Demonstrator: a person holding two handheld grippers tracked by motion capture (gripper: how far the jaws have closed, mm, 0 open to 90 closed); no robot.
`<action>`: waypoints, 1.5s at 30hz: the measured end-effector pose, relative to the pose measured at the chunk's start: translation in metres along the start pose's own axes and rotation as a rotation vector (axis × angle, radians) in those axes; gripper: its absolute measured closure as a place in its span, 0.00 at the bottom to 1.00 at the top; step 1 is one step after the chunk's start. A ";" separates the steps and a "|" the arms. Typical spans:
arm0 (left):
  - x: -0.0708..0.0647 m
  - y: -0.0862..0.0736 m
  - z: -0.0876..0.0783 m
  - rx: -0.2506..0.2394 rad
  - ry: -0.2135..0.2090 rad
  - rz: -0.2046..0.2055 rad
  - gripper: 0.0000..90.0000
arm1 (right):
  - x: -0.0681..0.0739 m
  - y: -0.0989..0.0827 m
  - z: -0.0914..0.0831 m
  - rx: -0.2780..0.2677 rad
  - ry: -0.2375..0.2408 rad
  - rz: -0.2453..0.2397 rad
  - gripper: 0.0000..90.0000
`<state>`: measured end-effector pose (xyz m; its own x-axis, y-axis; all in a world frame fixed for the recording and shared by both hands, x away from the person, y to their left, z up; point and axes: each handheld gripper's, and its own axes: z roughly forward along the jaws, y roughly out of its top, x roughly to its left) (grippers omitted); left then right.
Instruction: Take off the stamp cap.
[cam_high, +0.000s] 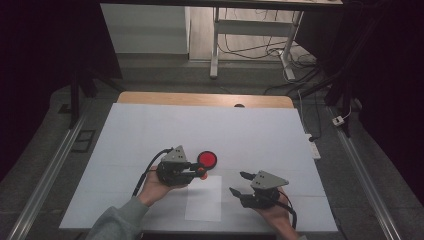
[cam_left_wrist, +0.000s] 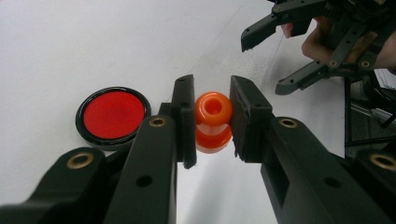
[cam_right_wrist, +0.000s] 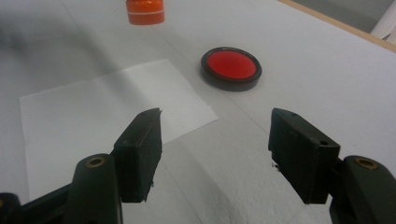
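Observation:
A small orange spool-shaped piece (cam_left_wrist: 213, 112) sits between the jaws of my left gripper (cam_left_wrist: 212, 122), which is shut on it just above the white table. In the high view that gripper (cam_high: 199, 173) is left of centre, with the orange piece (cam_high: 202, 171) at its tip. A red disc with a black rim (cam_high: 207, 159) lies flat just beyond it. My right gripper (cam_high: 239, 183) hovers to the right, open with nothing between its jaws. In the right gripper view the gripper (cam_right_wrist: 215, 149) faces the red disc (cam_right_wrist: 231, 66) and the orange piece (cam_right_wrist: 145, 11).
A white paper sheet (cam_high: 204, 200) lies on the white table cover (cam_high: 150, 130) between the two hands, near the front edge. A wooden table edge (cam_high: 200, 98) shows at the back. Desk legs and cables (cam_high: 250, 50) stand on the floor beyond.

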<state>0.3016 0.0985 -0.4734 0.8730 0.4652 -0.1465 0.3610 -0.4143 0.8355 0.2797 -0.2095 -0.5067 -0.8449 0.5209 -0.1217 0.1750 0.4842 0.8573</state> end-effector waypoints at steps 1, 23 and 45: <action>0.000 0.000 0.000 0.000 0.000 0.000 0.80 | 0.001 0.000 0.001 0.002 0.000 0.000 0.38; -0.001 0.001 0.002 0.004 -0.003 0.004 0.80 | 0.018 0.010 0.025 0.011 0.047 -0.028 0.38; -0.002 0.001 0.004 0.006 -0.010 0.002 0.80 | 0.031 0.022 0.047 0.015 0.084 -0.030 0.39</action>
<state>0.3013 0.0936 -0.4748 0.8768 0.4569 -0.1501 0.3614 -0.4201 0.8324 0.2811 -0.1496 -0.5153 -0.8890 0.4458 -0.1042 0.1563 0.5094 0.8462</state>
